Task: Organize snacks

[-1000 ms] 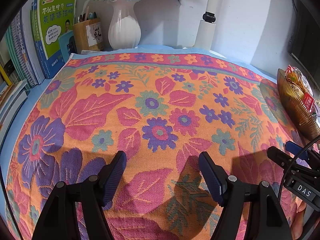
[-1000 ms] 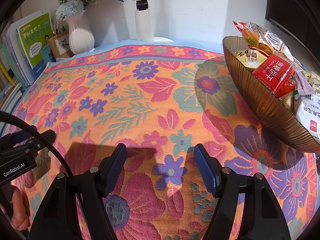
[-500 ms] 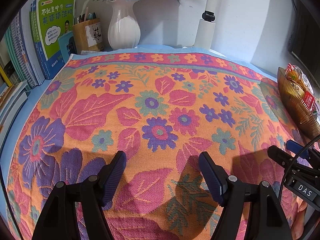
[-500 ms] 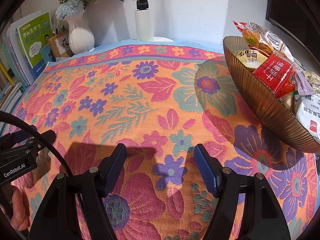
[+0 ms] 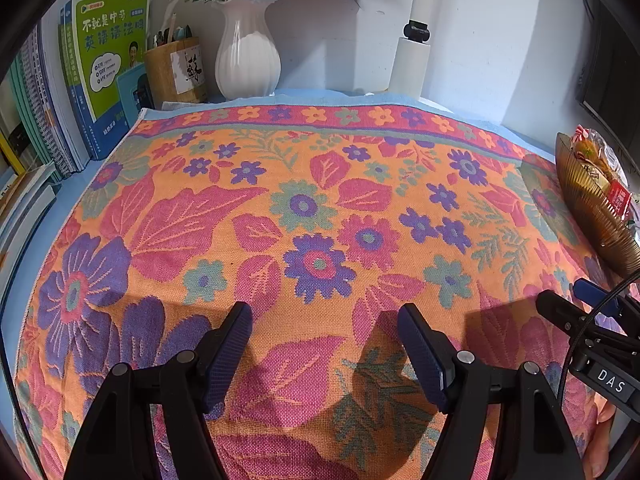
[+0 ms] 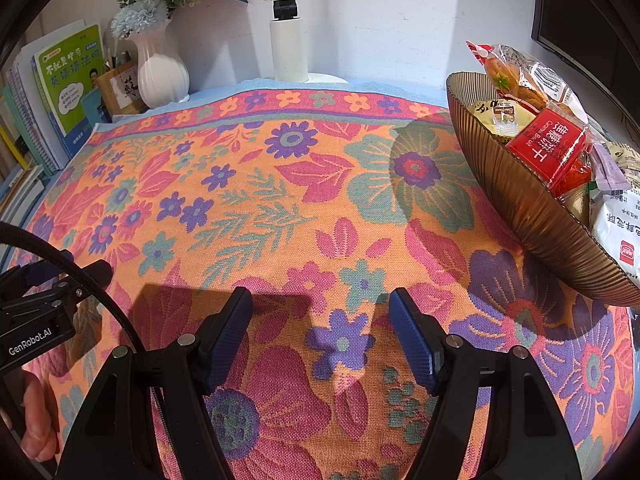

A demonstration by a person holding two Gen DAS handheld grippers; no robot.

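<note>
A ribbed brown bowl (image 6: 532,216) stands at the right on the flowered cloth and holds several snack packets, among them a red biscuit packet (image 6: 550,148) and a clear-wrapped pastry (image 6: 520,76). The bowl also shows at the right edge of the left wrist view (image 5: 592,208). My right gripper (image 6: 320,312) is open and empty, low over the cloth, left of the bowl. My left gripper (image 5: 324,324) is open and empty over the cloth's front middle. Each gripper shows at the edge of the other's view.
A white vase with flowers (image 5: 248,60), a wooden pen holder (image 5: 176,70) and upright books (image 5: 108,64) stand at the back left. A white lamp post (image 6: 286,40) stands at the back wall. A dark monitor (image 6: 592,28) hangs behind the bowl.
Almost nothing differs; the left wrist view has shifted very slightly, and both grippers stay open and empty.
</note>
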